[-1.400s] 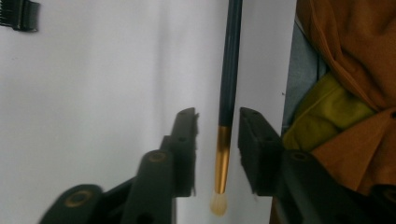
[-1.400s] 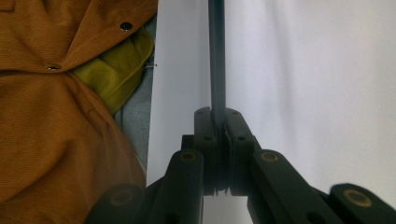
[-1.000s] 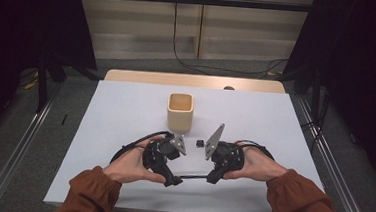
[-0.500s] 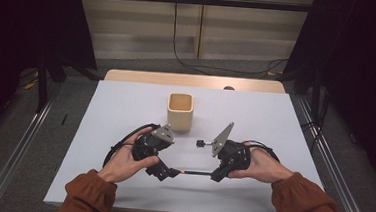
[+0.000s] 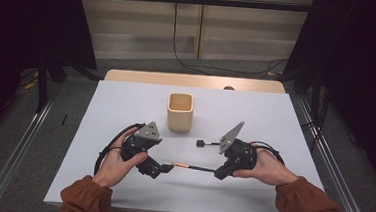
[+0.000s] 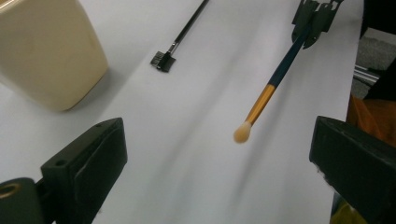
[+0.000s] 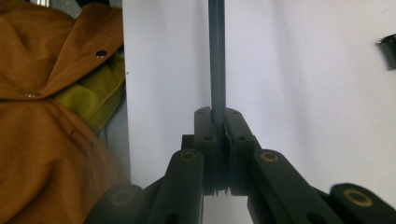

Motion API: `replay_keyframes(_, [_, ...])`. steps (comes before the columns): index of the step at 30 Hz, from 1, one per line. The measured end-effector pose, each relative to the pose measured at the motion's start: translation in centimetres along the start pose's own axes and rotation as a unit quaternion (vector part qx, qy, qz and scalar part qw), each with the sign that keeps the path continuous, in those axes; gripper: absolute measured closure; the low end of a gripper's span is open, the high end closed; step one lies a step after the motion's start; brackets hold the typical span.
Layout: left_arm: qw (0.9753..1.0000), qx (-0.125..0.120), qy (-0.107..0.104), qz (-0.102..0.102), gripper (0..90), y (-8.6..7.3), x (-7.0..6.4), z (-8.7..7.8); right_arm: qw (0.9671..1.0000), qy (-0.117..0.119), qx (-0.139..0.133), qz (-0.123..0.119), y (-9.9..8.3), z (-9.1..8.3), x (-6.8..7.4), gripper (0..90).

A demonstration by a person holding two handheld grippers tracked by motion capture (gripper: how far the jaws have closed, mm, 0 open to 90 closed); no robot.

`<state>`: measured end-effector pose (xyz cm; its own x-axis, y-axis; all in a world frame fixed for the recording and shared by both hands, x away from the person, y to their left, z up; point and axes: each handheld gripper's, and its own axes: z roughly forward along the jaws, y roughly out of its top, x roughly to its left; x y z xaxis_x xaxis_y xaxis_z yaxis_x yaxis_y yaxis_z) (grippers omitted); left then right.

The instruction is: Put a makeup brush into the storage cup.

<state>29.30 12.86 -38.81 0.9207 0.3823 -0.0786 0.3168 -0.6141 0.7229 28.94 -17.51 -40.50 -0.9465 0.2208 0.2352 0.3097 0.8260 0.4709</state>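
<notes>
Slim dark-handled, gold-ferruled makeup brush [image 6: 275,79]: right gripper [image 7: 218,122] pinches its handle; left gripper [image 6: 219,154] (spread wide) should close squarely on the ferrule.

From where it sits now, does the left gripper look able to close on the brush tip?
Probably yes: the left gripper is open, and the brush held by the right gripper hangs between its jaws with nothing between.

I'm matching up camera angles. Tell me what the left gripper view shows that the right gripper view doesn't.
The left gripper view alone has the cream cup, the brush's pale tip and gold band, and the left gripper's jaws spread wide. The right gripper view alone has the right gripper clamped on the brush's dark handle close up, beside an orange sleeve. Both show that brush, the white table and a small black comb-headed tool.
</notes>
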Motion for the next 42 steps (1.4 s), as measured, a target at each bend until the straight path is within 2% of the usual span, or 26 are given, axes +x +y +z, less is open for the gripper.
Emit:
replay_keyframes(3, [0.9998,-0.019,0.003,-0.012,4.1,-0.4,0.1,-0.4,0.9999,-0.008,-0.015,0.002,-0.3,-0.1,0.0,85.8])
replay_keyframes(10, [0.9995,-0.028,0.005,-0.016,4.1,-1.1,-0.1,-0.8,0.9985,-0.028,-0.044,0.020,-1.1,-0.5,0.1,85.8])
replay_keyframes(16, [0.9992,-0.035,0.011,-0.017,4.0,-1.7,-0.2,-1.0,0.9966,-0.032,-0.071,0.027,-1.4,-0.8,0.0,85.8])
replay_keyframes(22, [0.9992,-0.035,0.007,-0.017,3.7,-2.0,-0.5,-1.1,0.9943,-0.035,-0.092,0.041,-2.0,-0.6,0.1,85.8])
replay_keyframes(30, [0.9984,-0.044,0.016,-0.031,3.7,-2.4,-0.2,-1.2,0.9868,-0.038,-0.148,0.051,-2.9,-0.7,0.2,85.8])
replay_keyframes(34, [0.9983,-0.046,0.018,-0.030,3.8,-2.5,-0.2,-1.2,0.9814,-0.039,-0.181,0.052,-3.3,-0.7,0.4,85.8])
replay_keyframes(40, [0.9978,-0.055,0.020,-0.032,3.7,-2.6,-0.3,-1.2,0.9750,-0.035,-0.213,0.052,-3.5,-0.8,0.7,85.8])
replay_keyframes(42, [0.9978,-0.055,0.018,-0.032,3.8,-2.6,-0.3,-1.2,0.9740,-0.032,-0.219,0.051,-3.4,-0.6,0.8,85.8])
